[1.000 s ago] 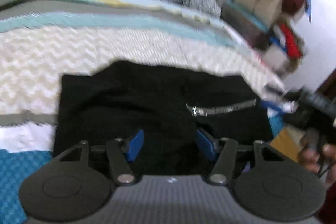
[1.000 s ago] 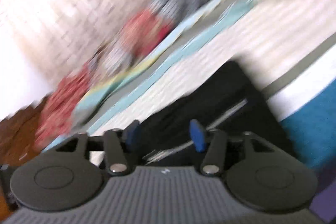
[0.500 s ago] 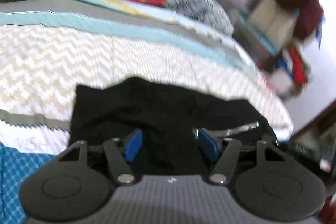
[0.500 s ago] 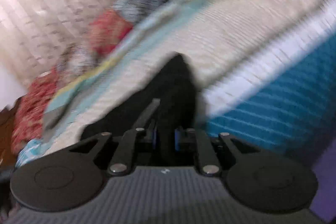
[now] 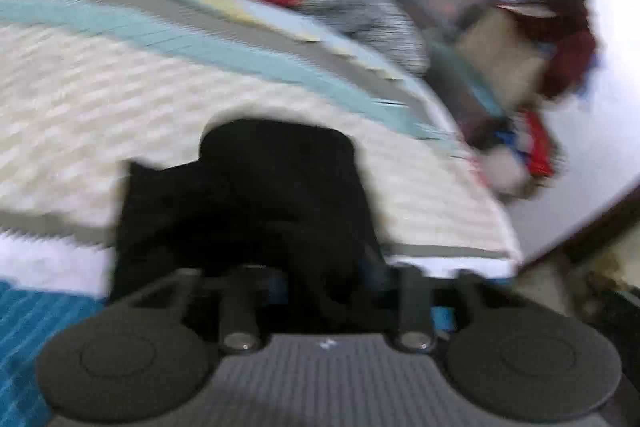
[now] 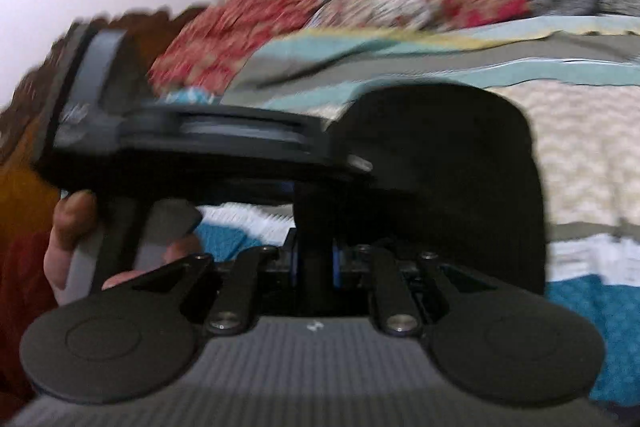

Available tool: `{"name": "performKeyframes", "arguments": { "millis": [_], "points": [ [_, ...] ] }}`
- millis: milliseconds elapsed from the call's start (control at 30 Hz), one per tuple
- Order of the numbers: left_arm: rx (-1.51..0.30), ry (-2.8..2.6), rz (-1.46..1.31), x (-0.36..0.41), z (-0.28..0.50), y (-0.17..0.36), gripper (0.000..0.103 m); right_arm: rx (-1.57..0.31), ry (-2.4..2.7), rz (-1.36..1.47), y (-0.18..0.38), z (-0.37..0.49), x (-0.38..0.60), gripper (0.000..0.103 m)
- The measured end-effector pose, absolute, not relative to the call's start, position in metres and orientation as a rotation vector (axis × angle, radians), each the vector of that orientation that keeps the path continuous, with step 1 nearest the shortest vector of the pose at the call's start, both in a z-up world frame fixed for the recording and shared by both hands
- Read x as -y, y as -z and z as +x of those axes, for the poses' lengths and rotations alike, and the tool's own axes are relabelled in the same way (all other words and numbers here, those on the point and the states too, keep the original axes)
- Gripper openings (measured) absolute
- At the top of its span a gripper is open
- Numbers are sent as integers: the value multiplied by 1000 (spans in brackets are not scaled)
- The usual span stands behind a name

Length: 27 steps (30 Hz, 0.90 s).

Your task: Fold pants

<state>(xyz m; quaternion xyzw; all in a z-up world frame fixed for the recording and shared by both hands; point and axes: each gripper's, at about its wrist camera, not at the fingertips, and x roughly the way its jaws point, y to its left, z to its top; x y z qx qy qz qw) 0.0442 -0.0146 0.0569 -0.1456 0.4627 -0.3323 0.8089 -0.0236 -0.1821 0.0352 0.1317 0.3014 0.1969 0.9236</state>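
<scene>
- Black pants (image 5: 256, 203), lying flat on the bed (image 5: 120, 99) a second ago, are now being lifted at one edge.
- Cloth is being pinched by the clenched right claw (image 6: 315, 263); the left claw (image 5: 320, 287), open half a second ago, is being closed on a bunch.
- Another fold is judged to be starting.
- No containers are being seen clearly.

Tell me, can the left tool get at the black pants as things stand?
Probably yes. The pants lie bunched right between the fingers of the left tool, with nothing in the way, though blur hides whether it is clamped. The right tool is shut on a fold of them.
</scene>
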Motion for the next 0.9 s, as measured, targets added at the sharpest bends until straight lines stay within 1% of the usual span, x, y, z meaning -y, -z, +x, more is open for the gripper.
{"name": "performKeyframes", "arguments": {
  "millis": [67, 133, 167, 200, 233, 300, 367, 400, 467, 500, 533, 567, 600, 633, 700, 733, 767, 833, 900],
  "points": [
    [-1052, 668, -356, -4, 53, -38, 19, -643, -432, 230, -29, -23, 172, 29],
    [-1076, 650, -400, -21, 55, -24, 18, -665, -510, 251, -29, -22, 172, 33],
    [-1075, 640, -407, -28, 55, -20, 18, -648, -539, 263, -32, -26, 178, 36],
    [-1074, 632, -411, -33, 56, -17, 18, -617, -545, 268, -37, -31, 181, 43],
    [-1077, 626, -417, -37, 58, -14, 18, -581, -529, 269, -42, -37, 189, 44],
    [-1077, 632, -437, -44, 63, -12, 18, -543, -473, 281, -46, -43, 207, 44],
    [-1066, 642, -440, -47, 66, -14, 18, -568, -422, 344, -38, -40, 227, 42],
    [-1064, 642, -430, -47, 69, -13, 19, -610, -406, 393, -27, -35, 233, 38],
    [-1076, 605, -373, -42, 74, -7, 20, -732, -419, 424, 8, -19, 226, 33],
    [-1105, 573, -346, -39, 77, 0, 23, -773, -404, 393, 24, -18, 217, 31],
    [-1123, 534, -340, -37, 79, 6, 26, -752, -394, 348, 31, -21, 211, 30],
    [-1122, 523, -353, -37, 79, 8, 26, -727, -393, 301, 29, -23, 205, 31],
    [-1115, 520, -371, -40, 76, 6, 31, -727, -391, 277, 24, -23, 204, 32],
    [-1109, 512, -382, -44, 73, 1, 44, -727, -398, 272, 19, -25, 206, 33],
    [-1073, 477, -373, -53, 65, -12, 55, -711, -420, 274, 9, -36, 213, 34],
    [-1044, 483, -373, -59, 58, -20, 55, -696, -429, 295, 5, -38, 215, 38],
    [-1028, 503, -379, -64, 54, -26, 55, -673, -441, 331, 0, -41, 222, 39],
    [-1001, 538, -367, -66, 42, -33, 55, -619, -477, 394, -12, -46, 231, 40],
    [-1003, 544, -270, -56, 28, -32, 55, -632, -532, 398, -13, -47, 227, 40]
  ]
}}
